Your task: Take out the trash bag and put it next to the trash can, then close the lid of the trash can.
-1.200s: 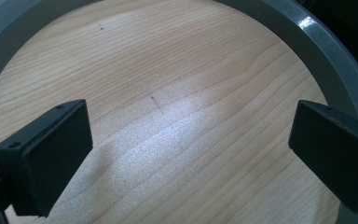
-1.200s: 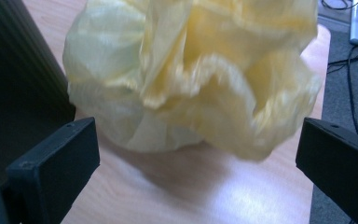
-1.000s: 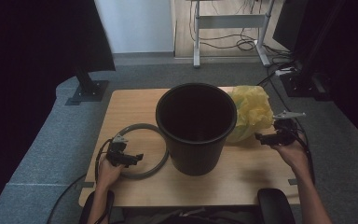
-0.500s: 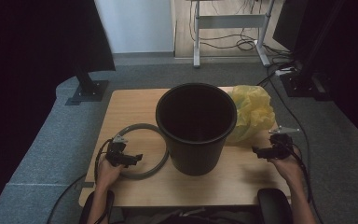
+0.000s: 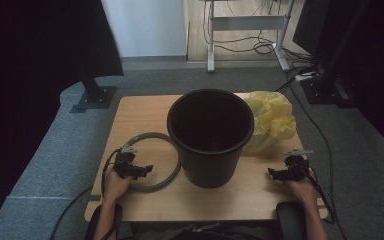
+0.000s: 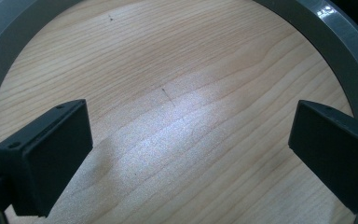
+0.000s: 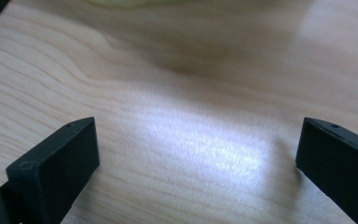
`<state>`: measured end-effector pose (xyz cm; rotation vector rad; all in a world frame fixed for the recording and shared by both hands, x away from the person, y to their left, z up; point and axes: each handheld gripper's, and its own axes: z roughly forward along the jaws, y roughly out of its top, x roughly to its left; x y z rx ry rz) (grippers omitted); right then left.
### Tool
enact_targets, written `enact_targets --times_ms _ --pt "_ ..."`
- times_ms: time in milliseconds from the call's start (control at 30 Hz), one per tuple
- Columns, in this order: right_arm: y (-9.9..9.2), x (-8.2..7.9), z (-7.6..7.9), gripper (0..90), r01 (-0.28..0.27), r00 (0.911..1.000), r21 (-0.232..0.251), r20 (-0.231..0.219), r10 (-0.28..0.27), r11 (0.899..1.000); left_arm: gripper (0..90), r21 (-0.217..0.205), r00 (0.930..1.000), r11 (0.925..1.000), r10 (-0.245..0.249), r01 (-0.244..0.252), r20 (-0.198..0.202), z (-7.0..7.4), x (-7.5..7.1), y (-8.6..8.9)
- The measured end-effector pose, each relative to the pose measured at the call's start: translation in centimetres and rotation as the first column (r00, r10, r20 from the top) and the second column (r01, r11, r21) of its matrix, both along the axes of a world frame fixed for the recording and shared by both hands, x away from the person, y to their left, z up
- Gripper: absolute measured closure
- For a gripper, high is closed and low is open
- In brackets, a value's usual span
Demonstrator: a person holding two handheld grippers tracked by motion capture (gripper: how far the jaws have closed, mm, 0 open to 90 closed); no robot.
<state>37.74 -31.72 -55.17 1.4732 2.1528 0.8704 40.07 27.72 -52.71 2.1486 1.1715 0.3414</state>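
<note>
1. The left tongs [image 5: 145, 170] rest low over the grey ring [image 5: 152, 185], jaws spread wide apart with nothing between them; in the left gripper view the ring [image 6: 340, 42] curves around both jaws on the bare desk [image 6: 177, 102].
2. The black bucket [image 5: 210, 137] stands just to the right of the left tongs, touching the ring.
3. The right tongs [image 5: 274, 174] sit on the desk, jaws wide apart and empty.
4. The yellow bag [image 5: 270, 120] lies beyond the right tongs, against the bucket.
</note>
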Motion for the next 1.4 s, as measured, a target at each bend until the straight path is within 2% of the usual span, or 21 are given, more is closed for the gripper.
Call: enact_targets --times_ms 200,367,467,700,1033,1167,1267,1400 --pt "0.1 -0.4 -0.6 0.0 0.002 0.9988 -0.001 0.049 -0.002 1.000 0.0 0.009 1.0000 0.9999 -0.005 0.005 -0.003 -0.1 0.1 -0.2" --pt "0.1 -0.5 -0.6 0.0 0.011 0.9987 0.001 0.050 -0.011 1.000 0.0 0.025 1.0000 0.9997 -0.007 0.007 -0.001 -0.1 0.1 -0.4" --pt "0.1 -0.5 -0.6 0.0 0.011 0.9987 0.001 0.050 -0.011 1.000 0.0 0.067 1.0000 0.9978 0.003 -0.003 0.007 0.1 0.1 -0.6" --pt "0.1 -0.5 -0.6 0.0 0.011 0.9987 0.001 0.050 -0.011 1.000 0.0 0.075 0.9998 0.9971 0.012 -0.013 0.015 0.7 0.6 -0.3" --pt "0.2 -0.6 -0.6 0.0 0.007 0.9987 0.000 0.051 -0.007 1.000 0.0 0.072 0.9969 0.9948 0.069 -0.072 0.037 2.1 1.4 2.1" --pt "0.2 -0.6 -0.6 0.0 0.005 0.9987 0.000 0.050 -0.005 1.000 0.0 0.084 0.9904 0.9885 0.120 -0.126 0.068 2.5 1.8 3.7" --pt "0.2 -0.6 -0.6 0.0 0.004 0.9987 0.000 0.050 -0.004 1.000 0.0 0.079 0.9859 0.9844 0.152 -0.157 0.071 2.3 2.2 4.8" --pt "0.2 -0.6 -0.6 0.0 0.004 0.9987 0.000 0.050 -0.004 1.000 0.0 0.070 0.9838 0.9824 0.169 -0.173 0.059 1.3 3.0 5.5"
